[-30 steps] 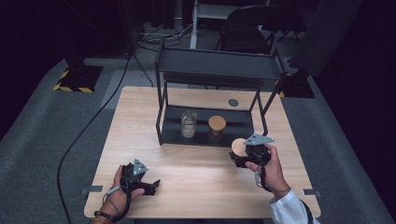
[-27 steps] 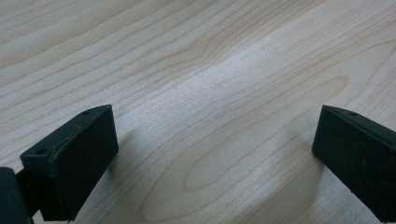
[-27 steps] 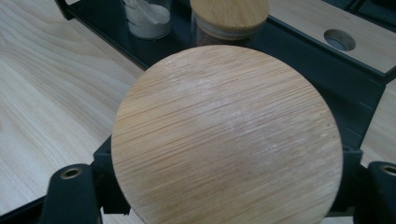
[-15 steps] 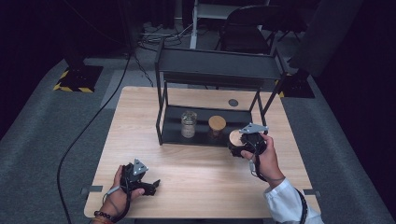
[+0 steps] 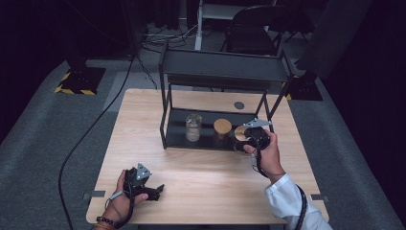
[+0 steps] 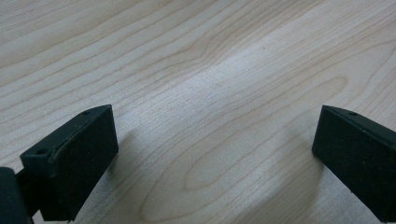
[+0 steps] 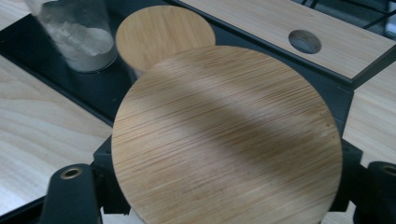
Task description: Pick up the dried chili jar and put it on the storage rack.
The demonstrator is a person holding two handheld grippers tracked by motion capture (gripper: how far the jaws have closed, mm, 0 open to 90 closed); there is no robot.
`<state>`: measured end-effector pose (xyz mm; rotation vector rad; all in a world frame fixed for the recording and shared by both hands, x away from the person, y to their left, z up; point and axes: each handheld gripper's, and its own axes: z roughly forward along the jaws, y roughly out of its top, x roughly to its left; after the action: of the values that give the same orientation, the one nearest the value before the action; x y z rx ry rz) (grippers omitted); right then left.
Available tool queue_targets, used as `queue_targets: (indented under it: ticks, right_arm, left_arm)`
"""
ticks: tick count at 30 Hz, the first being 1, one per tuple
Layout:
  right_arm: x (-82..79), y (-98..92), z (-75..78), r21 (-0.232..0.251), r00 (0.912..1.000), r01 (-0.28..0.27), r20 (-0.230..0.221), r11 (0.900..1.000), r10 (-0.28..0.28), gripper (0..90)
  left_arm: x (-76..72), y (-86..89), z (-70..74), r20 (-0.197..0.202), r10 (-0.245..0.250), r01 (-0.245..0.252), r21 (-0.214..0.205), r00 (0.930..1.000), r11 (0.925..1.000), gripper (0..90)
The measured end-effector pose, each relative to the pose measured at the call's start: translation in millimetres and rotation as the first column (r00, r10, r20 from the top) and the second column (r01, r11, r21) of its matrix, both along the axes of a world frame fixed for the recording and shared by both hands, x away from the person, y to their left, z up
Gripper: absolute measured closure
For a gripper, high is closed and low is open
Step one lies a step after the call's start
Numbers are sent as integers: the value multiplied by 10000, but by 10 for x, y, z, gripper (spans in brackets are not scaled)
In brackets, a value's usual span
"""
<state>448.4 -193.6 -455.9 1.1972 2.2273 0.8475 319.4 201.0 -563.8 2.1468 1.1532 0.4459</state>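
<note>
The fingers of the right gripper (image 5: 245,139) are clamped on a jar with a round wooden lid (image 7: 227,135). It is held at the front edge of the black shelf (image 5: 174,132), just beside another wooden-lid jar (image 5: 222,128) and near a clear glass jar (image 5: 193,127). The left gripper (image 5: 154,190) rests low on the table (image 5: 215,187), its fingers (image 6: 70,158) wide apart with nothing between them.

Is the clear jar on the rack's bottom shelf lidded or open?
Open: the clear jar shows no wooden lid, unlike its neighbour, the lidded jar; it stands upright.
</note>
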Motion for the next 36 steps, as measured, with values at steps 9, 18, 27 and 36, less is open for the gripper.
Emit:
queue_targets:
  ticks: [9,18,27,36]
  right_arm:
    - [134,46,-13,-102,9995,294,-93,9995,-295,253]
    - [253,67,-45,-120,9976,663,-203,9977,-665,253]
    - [337,83,-90,-166,9957,875,-285,9960,-879,253]
    - [393,92,-143,-194,9942,980,-419,9950,-988,254]
  left_arm:
    - [0,0,0,-2,-1,1,-2,10000,10000,0]
    - [0,0,0,0,0,0,-4,10000,10000,0]
    - [-1,0,0,-2,8,-8,6,10000,10000,0]
    - [0,0,0,-1,-1,1,-1,10000,10000,0]
